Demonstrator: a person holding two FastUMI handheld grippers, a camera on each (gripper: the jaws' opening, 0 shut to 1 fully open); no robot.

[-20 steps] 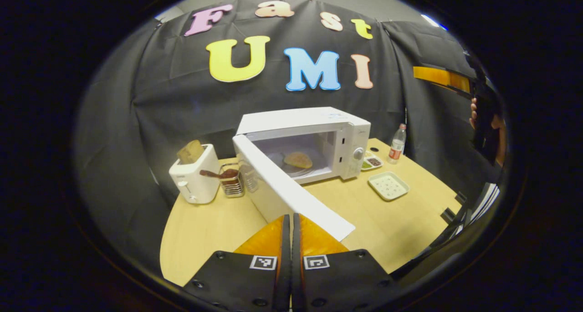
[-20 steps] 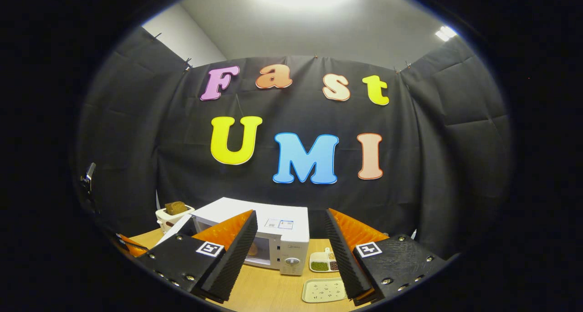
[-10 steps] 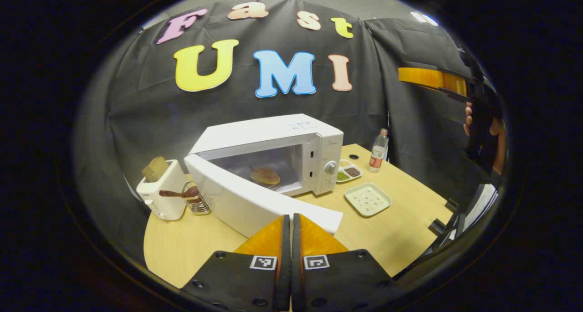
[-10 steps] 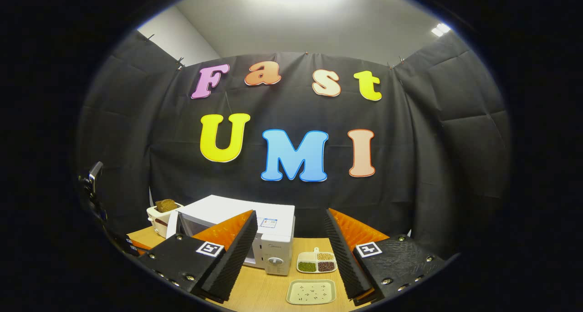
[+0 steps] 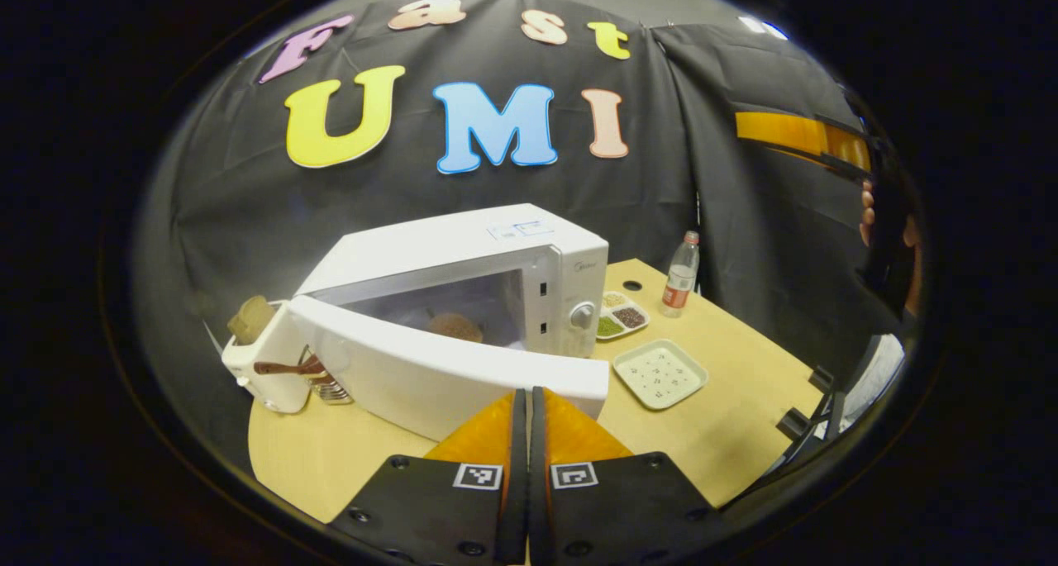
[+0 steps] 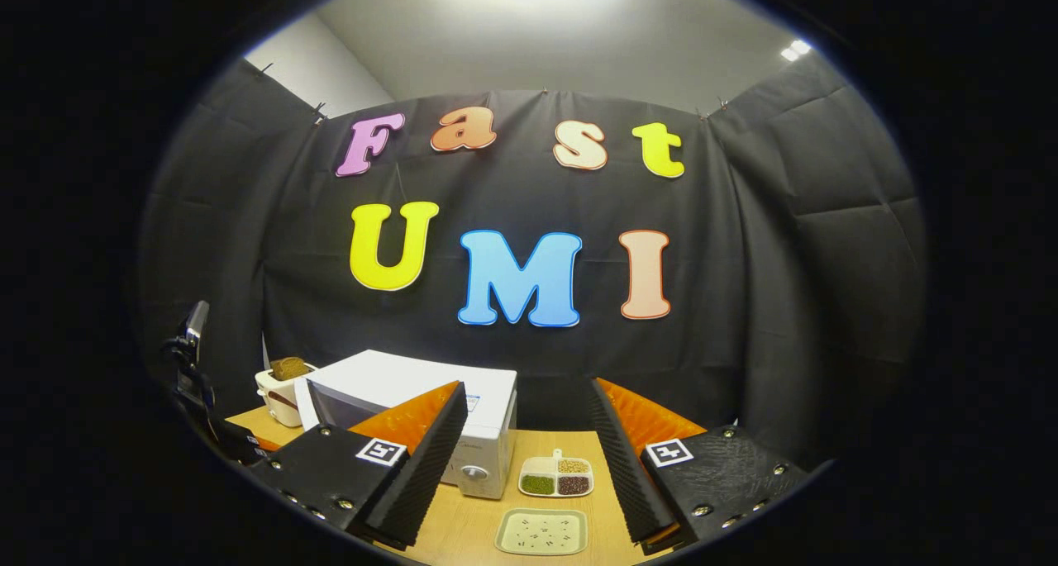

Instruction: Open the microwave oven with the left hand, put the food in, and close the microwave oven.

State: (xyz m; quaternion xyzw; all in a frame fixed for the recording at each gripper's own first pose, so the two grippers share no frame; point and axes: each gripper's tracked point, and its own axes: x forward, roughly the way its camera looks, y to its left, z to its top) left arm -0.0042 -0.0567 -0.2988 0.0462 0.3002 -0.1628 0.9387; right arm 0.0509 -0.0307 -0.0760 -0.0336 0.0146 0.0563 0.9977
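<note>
I have my left hand-held gripper (image 5: 529, 401) pressed together as a blunt pusher against the microwave door (image 5: 438, 376) at 12 o'clock, flatbread (image 5: 454, 326) inside, while my empty right hand-held gripper (image 6: 529, 450) hangs spread above the table (image 6: 463, 533).

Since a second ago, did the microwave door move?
Yes. The microwave door has swung toward the microwave body, covering more of the opening; a gap remains.

Both grippers (image 5: 529, 397) (image 6: 526, 434) have orange ribbed fingers on screwed black mounts (square tags).
</note>
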